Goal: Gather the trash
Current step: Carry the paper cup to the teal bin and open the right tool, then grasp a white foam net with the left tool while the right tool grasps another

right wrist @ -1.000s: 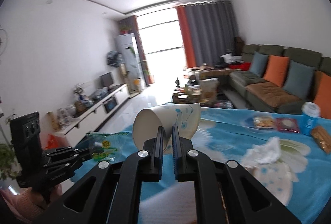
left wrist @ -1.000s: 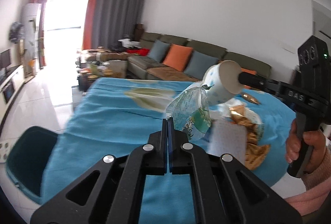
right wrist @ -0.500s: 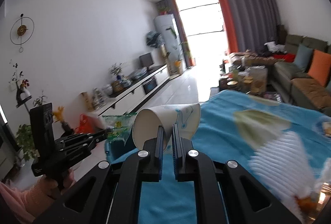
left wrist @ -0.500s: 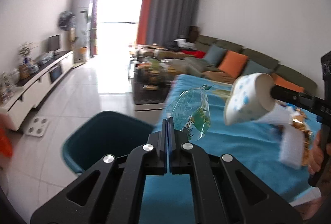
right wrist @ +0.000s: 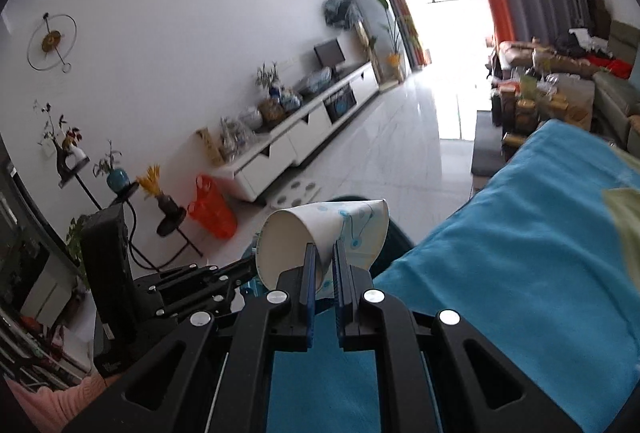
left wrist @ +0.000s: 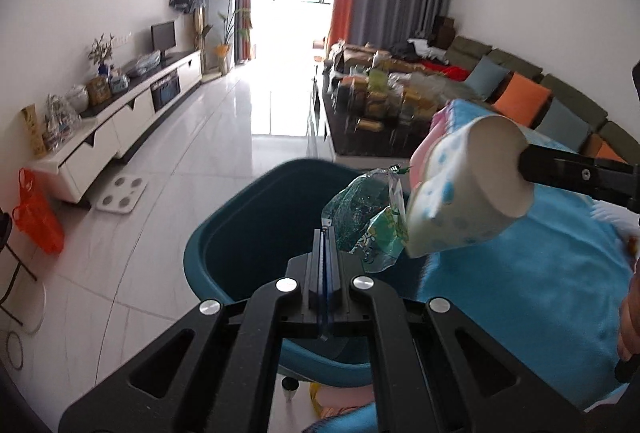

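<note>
Left gripper (left wrist: 329, 233) clamps a wrapper (left wrist: 366, 221), right gripper (right wrist: 323, 253) a cup (right wrist: 324, 233), above the bin (left wrist: 240, 233); next, release both.

Matt paper cup (right wrist: 324, 233), glossy wrapper (left wrist: 366, 221)

The bin (left wrist: 256, 217) is standing on the floor (left wrist: 240, 137) just beside the table's cloth (left wrist: 560, 293) edge, to its left in the left wrist view. The wrapper (left wrist: 368, 221) is hanging over the bin's opening, with the paper cup (left wrist: 460, 189) immediately right of it (whether they are touching is unclear). The scale (left wrist: 120, 193) is lying farther left, before the TV cabinet (left wrist: 120, 129).
</note>
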Demonstrator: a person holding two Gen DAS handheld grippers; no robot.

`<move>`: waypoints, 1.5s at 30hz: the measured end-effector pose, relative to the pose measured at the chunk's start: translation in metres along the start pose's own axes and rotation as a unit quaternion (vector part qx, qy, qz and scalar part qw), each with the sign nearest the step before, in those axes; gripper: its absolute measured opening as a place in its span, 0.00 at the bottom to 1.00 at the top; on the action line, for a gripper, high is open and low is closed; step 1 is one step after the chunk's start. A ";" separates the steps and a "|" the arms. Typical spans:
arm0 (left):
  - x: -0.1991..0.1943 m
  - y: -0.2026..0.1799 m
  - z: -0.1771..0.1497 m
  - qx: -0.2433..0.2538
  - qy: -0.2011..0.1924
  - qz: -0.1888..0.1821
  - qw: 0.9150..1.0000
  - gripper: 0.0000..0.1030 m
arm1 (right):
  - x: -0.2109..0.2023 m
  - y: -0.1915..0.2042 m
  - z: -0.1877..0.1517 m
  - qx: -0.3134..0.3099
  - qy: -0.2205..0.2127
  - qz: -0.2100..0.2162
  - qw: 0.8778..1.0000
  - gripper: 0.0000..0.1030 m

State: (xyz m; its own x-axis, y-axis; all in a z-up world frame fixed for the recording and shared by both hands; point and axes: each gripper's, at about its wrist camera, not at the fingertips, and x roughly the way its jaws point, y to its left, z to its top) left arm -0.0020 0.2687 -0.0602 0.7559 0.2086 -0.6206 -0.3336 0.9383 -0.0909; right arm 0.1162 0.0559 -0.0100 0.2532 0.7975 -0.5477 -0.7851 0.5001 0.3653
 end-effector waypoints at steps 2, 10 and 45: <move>0.012 0.005 -0.001 -0.006 0.014 0.001 1.000 0.01 | 0.014 0.003 0.001 0.001 0.015 -0.001 1.000 0.07; 0.047 0.011 -0.011 -0.023 0.049 0.000 0.999 0.08 | 0.054 -0.002 0.003 0.025 0.058 -0.016 0.998 0.10; -0.065 -0.268 -0.076 0.214 0.022 -0.363 0.907 0.74 | -0.217 -0.121 -0.082 0.081 -0.074 -0.231 0.967 0.52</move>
State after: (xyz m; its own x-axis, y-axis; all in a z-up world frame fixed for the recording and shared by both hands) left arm -0.0046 -0.0168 -0.0548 0.6627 -0.5092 -0.5491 0.4990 0.8470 -0.1832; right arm 0.1102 -0.2055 0.0025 0.6438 0.5096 -0.5708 -0.4723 0.8516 0.2276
